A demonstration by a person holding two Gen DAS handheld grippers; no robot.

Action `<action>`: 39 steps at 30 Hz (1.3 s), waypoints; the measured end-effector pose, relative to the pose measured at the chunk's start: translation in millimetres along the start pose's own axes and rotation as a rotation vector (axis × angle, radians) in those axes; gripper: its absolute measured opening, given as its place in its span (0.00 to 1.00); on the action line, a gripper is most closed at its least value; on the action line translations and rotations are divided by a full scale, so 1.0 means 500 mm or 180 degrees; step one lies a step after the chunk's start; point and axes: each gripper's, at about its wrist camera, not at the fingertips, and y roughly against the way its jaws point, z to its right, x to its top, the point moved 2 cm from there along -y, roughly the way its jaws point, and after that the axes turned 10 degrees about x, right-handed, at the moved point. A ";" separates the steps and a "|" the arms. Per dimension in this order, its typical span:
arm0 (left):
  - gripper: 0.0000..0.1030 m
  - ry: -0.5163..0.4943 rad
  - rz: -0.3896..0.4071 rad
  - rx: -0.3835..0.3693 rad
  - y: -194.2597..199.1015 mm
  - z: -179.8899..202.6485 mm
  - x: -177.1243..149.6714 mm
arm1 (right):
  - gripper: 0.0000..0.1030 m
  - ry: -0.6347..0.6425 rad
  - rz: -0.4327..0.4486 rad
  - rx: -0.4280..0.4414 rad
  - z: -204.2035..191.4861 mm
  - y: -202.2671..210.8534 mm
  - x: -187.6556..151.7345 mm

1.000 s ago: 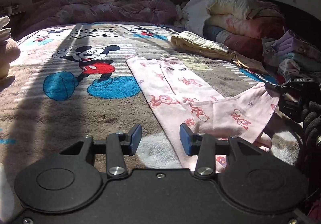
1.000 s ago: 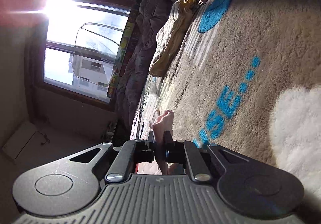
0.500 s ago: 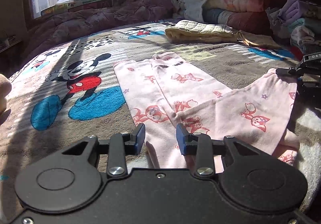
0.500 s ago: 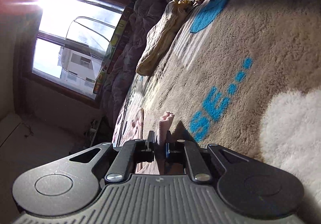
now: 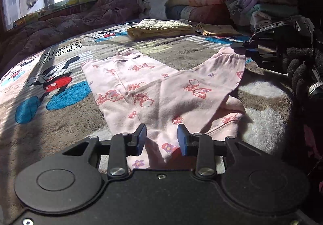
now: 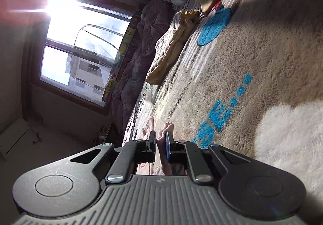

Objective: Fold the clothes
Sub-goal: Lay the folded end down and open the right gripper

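**On the bed: pink trousers, half folded**

Across the cartoon-print blanket [image 5: 60, 116] I see pink patterned trousers [image 5: 153, 92] lying flat, waistband far, one leg swung right. My left gripper [image 5: 161, 138] hovers at their near end, jaws apart, fabric between them. My right gripper [image 5: 247, 48], at the far right, is pinched closed on the raised leg cuff [image 6: 164, 134].
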 end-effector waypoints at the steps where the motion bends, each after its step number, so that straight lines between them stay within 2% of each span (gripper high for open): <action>1: 0.31 0.0004 0.0015 -0.0016 0.005 0.000 0.000 | 0.12 0.0013 -0.0001 -0.0028 -0.002 0.001 -0.002; 3: 0.32 0.0011 0.0046 -0.0049 0.014 -0.001 0.000 | 0.12 0.0040 -0.0007 -0.0092 -0.004 0.003 -0.007; 4: 0.33 0.0014 0.0062 -0.0065 0.018 -0.001 0.000 | 0.16 0.0056 -0.0013 -0.0132 -0.003 0.005 -0.011; 5: 0.39 0.0018 0.0077 -0.0082 0.023 -0.001 0.000 | 0.20 0.0072 -0.0020 -0.0173 -0.003 0.007 -0.014; 6: 0.41 0.0021 0.0092 -0.0098 0.027 -0.002 0.000 | 0.31 0.0108 -0.0038 -0.0219 -0.004 0.006 -0.018; 7: 0.41 0.0025 0.0108 -0.0114 0.032 -0.002 0.000 | 0.36 0.0156 -0.0064 -0.0267 -0.006 0.003 -0.021; 9: 0.41 0.0032 0.0138 -0.0147 0.041 -0.003 0.000 | 0.36 0.0283 -0.0110 -0.0334 -0.013 0.000 -0.028; 11: 0.41 0.0039 0.0169 -0.0180 0.050 -0.003 0.000 | 0.31 0.0418 -0.0153 -0.0394 -0.021 -0.003 -0.035; 12: 0.41 0.0043 0.0184 -0.0196 0.054 -0.003 0.000 | 0.17 0.0485 -0.0175 -0.0424 -0.026 -0.004 -0.039; 13: 0.41 0.0046 0.0200 -0.0213 0.059 -0.004 0.000 | 0.09 0.0553 -0.0196 -0.0454 -0.030 -0.006 -0.042; 17: 0.50 -0.0118 0.0209 -0.0299 0.066 -0.004 -0.010 | 0.08 0.0421 -0.0150 -0.0365 -0.049 -0.002 -0.039; 20: 0.50 -0.0163 0.0170 -0.0407 0.066 -0.003 -0.018 | 0.08 0.0093 -0.0106 -0.0196 -0.065 -0.017 -0.030; 22: 0.50 -0.0184 0.0128 -0.0484 0.064 -0.002 -0.024 | 0.08 0.0029 -0.0111 -0.0142 -0.085 -0.038 -0.026; 27: 0.52 -0.0262 -0.0054 -0.0573 0.050 -0.003 -0.046 | 0.08 0.0022 -0.0194 -0.0070 -0.137 -0.104 -0.023; 39: 0.58 -0.0089 -0.0095 -0.0816 0.045 -0.038 -0.055 | 0.08 0.0262 -0.0439 -0.0060 -0.248 -0.260 -0.046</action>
